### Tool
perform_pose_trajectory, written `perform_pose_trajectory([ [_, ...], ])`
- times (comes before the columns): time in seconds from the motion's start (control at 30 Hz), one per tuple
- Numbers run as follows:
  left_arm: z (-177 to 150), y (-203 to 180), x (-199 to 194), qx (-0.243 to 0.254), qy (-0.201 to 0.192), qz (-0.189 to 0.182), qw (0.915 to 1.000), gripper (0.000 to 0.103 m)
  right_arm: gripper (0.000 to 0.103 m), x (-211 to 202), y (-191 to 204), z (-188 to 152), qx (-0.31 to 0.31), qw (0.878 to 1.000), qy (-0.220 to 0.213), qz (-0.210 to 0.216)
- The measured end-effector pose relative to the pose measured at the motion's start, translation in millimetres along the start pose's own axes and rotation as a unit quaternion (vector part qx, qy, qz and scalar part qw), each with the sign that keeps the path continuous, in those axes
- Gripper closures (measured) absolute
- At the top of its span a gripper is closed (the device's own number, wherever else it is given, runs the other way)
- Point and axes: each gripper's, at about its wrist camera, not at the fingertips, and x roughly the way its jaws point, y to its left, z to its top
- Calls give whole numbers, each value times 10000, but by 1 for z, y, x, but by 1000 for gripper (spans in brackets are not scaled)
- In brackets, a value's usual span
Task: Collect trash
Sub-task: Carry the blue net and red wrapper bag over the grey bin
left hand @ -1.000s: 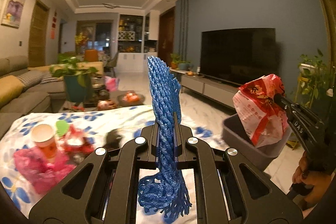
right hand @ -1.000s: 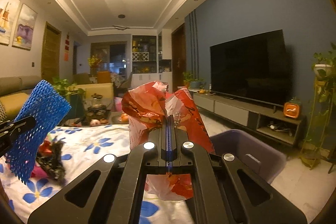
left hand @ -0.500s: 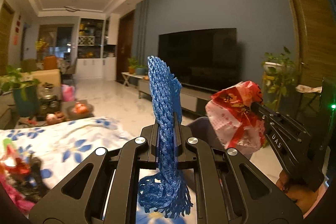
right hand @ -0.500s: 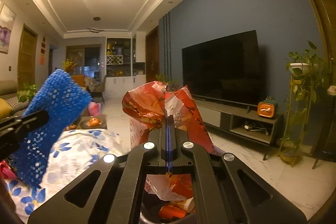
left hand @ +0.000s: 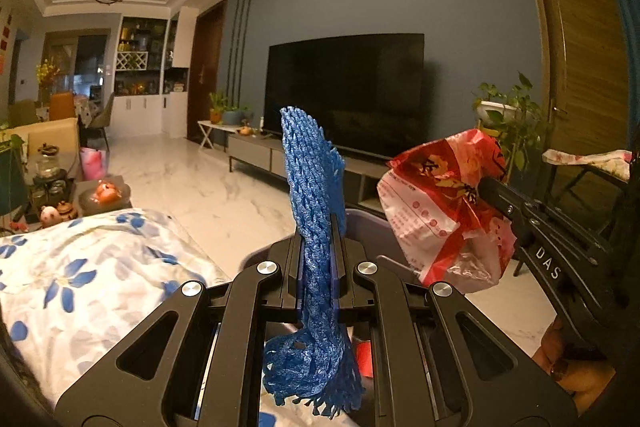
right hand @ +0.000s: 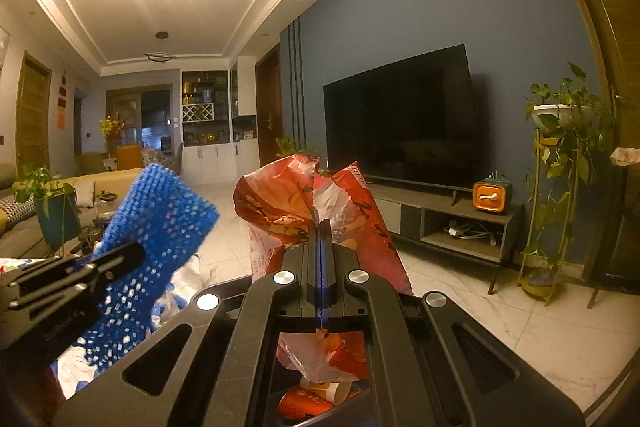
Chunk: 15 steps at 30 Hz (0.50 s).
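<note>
My left gripper (left hand: 316, 227) is shut on a blue foam net (left hand: 310, 167) that stands upright between its fingers and hangs frayed below them. To its right my right gripper (left hand: 486, 187) is shut on a crumpled red and white plastic bag (left hand: 436, 203). Both are held over a grey bin (left hand: 360, 217), mostly hidden behind the fingers. In the right wrist view the right gripper (right hand: 321, 227) pinches the red bag (right hand: 280, 203), the blue net (right hand: 168, 219) is at the left in the left gripper (right hand: 136, 251), and paper cups (right hand: 320, 391) lie in the bin below.
A table with a blue-flowered cloth (left hand: 80, 267) lies at the left. A person's hand (left hand: 572, 379) holds the right gripper. A TV (left hand: 344, 91) on a low cabinet (right hand: 460, 223) lines the blue wall, with a plant stand (right hand: 560, 187) beside it and marble floor between.
Both grippers swung right, away from the table's cups and wrappers, to over the bin. The trash on the table left the view. Both grips stayed the same.
</note>
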Motion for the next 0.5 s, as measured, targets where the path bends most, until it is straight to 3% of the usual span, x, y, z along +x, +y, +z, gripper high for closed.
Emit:
perform_pose_trajectory([
  [0.5, -5, -4, 31, -135, 191, -235, 9995, 94, 102, 8, 10, -3, 10, 10000, 66, -21],
])
